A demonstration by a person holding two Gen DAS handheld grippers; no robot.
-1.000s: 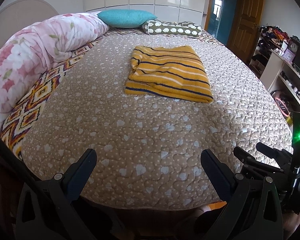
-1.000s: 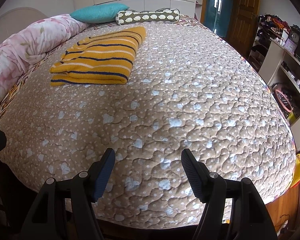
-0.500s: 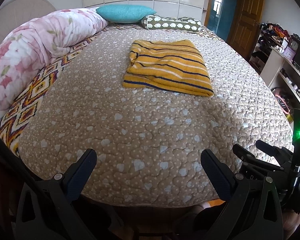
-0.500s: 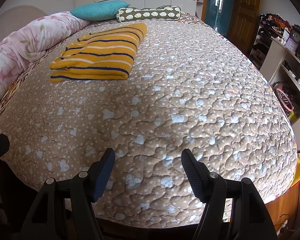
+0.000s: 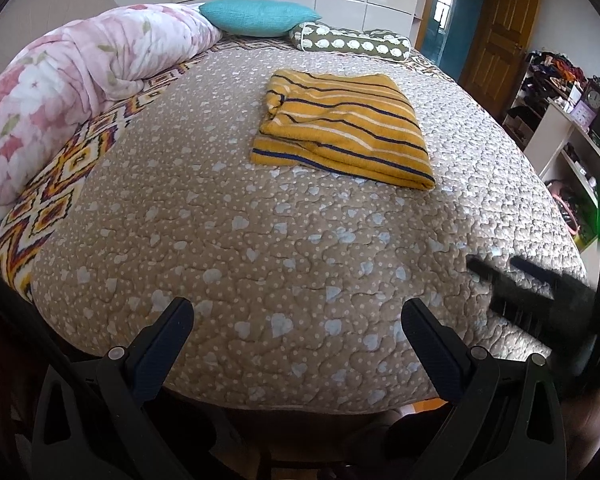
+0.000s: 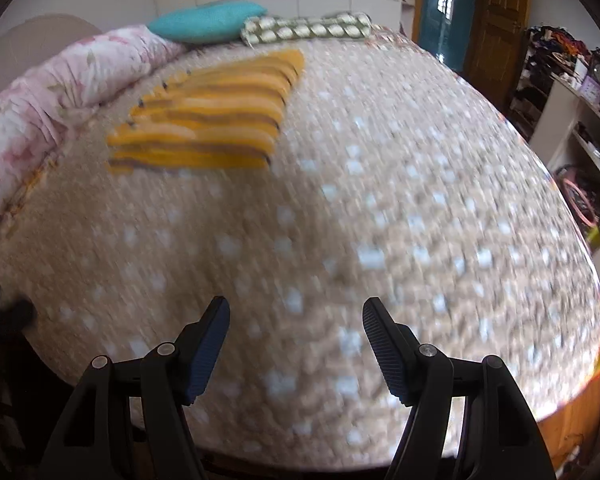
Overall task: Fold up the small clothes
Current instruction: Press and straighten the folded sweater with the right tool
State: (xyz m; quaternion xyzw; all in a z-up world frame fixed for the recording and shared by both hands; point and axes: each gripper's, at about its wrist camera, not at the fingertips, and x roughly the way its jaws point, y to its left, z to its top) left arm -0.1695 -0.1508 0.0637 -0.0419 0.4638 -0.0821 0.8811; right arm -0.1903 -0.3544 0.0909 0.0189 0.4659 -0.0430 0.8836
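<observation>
Centrally, a bed (image 5: 300,264) with a tan quilted cover printed with white hearts and dots fills both views. Along its left edge lies a rolled pink floral duvet (image 5: 72,92), resting on a zigzag-patterned sheet (image 5: 56,196). At the head end sit a teal pillow (image 5: 256,18) and, just beside it to the right, an olive bolster (image 5: 356,42) with pale spots.

Folded into a flat rectangle, the yellow striped garment (image 5: 344,128) lies on the far half of the bed, apart from the duvet and the pillows. Its navy and white stripes run along its long axis, which in the left wrist view slants from the upper left toward the lower right. A bunched fold sits at its left end. In the blurred right wrist view the garment (image 6: 212,120) appears at upper left.

Both tools hang over the near edge of the bed, well apart from the garment. The left tool (image 5: 298,322) has its jaws spread wide with nothing between them. The right tool (image 6: 296,322) likewise stands apart and empty; it also appears, blurred, at the right edge of the left wrist view.
</observation>
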